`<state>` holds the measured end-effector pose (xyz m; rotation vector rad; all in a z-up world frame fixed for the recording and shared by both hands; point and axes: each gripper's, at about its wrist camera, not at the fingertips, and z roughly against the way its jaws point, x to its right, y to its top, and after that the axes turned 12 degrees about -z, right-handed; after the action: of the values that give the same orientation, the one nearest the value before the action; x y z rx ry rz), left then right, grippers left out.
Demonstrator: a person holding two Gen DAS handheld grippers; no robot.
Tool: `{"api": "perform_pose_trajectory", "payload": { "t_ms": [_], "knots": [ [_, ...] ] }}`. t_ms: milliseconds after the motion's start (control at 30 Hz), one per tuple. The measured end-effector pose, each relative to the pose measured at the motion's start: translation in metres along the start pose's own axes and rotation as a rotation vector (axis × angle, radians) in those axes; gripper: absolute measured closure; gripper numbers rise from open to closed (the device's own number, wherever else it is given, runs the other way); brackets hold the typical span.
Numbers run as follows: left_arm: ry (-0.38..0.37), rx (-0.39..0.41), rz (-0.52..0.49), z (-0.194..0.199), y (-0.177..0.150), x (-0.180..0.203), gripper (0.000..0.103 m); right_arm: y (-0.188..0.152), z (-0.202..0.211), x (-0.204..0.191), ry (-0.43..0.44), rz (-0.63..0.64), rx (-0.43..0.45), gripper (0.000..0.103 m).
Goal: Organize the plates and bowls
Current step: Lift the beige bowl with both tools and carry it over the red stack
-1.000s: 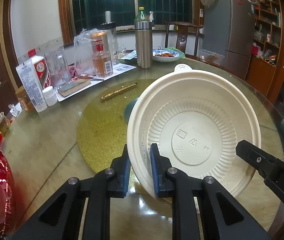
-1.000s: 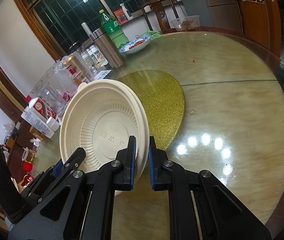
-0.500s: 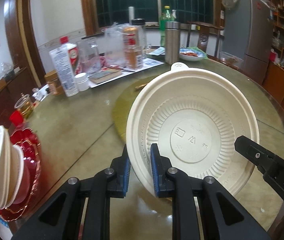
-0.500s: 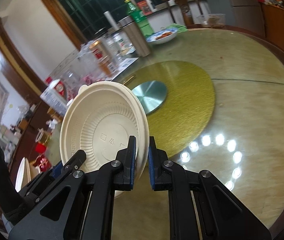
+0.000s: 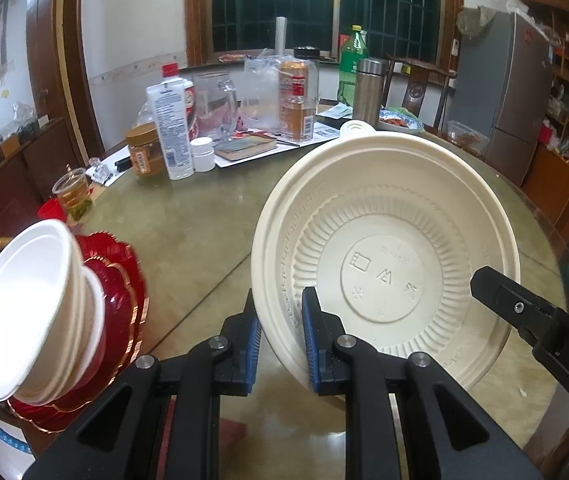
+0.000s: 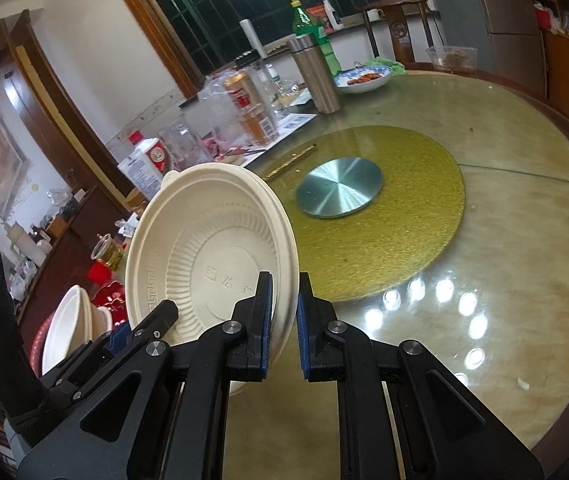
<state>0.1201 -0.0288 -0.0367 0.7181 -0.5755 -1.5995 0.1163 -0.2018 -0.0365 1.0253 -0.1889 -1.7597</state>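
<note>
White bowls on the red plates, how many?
2 visible: a large outer bowl and a smaller one nested behind it, tilted on the red plates. More may be hidden between them.

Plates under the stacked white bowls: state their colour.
The plates under the white bowls are glossy red with gold scalloped rims, clearest in the left wrist view.

I see a big round table (image 6: 524, 264) with a shiny glass top. A gold mat (image 6: 412, 208) lies in its middle, and a silver disc (image 6: 339, 193) sits on the mat. At the far side stand a steel flask (image 5: 367, 92), a green bottle (image 5: 352, 65), a dish of food (image 6: 363, 78), jars (image 5: 146, 155) and a book (image 5: 249, 146). Near my left edge red plates (image 5: 124, 284) lie stacked, with white bowls (image 5: 24, 312) on them. A cup of tea (image 5: 73, 198) stands just behind.
</note>
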Motion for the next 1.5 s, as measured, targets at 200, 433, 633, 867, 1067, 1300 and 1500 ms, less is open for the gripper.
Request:
{"api": "perform_pose_trajectory", "payload": {
  "t_ms": [200,433,633,867,1067,1300,1500],
  "knots": [
    [-0.017,0.020,0.046,0.017,-0.008,-0.027,0.084,-0.012,0.011,-0.032,0.012,0.053,0.008,0.092],
    [-0.022,0.046,0.093,0.034,-0.016,-0.057,0.084,-0.023,0.015,-0.062,0.040,0.105,0.008,0.092],
    [-0.010,0.058,0.123,0.044,-0.021,-0.078,0.084,-0.029,0.014,-0.087,0.077,0.144,0.005,0.092],
    [0.017,0.055,0.159,0.050,-0.027,-0.099,0.084,-0.033,0.012,-0.112,0.117,0.182,-0.001,0.092],
    [0.059,0.061,0.189,0.056,-0.028,-0.117,0.084,-0.038,0.005,-0.132,0.155,0.220,-0.022,0.092],
    [0.105,0.054,0.206,0.061,-0.034,-0.131,0.084,-0.043,-0.003,-0.150,0.166,0.260,-0.057,0.092],
    [0.153,0.038,0.227,0.065,-0.038,-0.149,0.084,-0.048,-0.016,-0.170,0.185,0.294,-0.123,0.092]
  ]
}}
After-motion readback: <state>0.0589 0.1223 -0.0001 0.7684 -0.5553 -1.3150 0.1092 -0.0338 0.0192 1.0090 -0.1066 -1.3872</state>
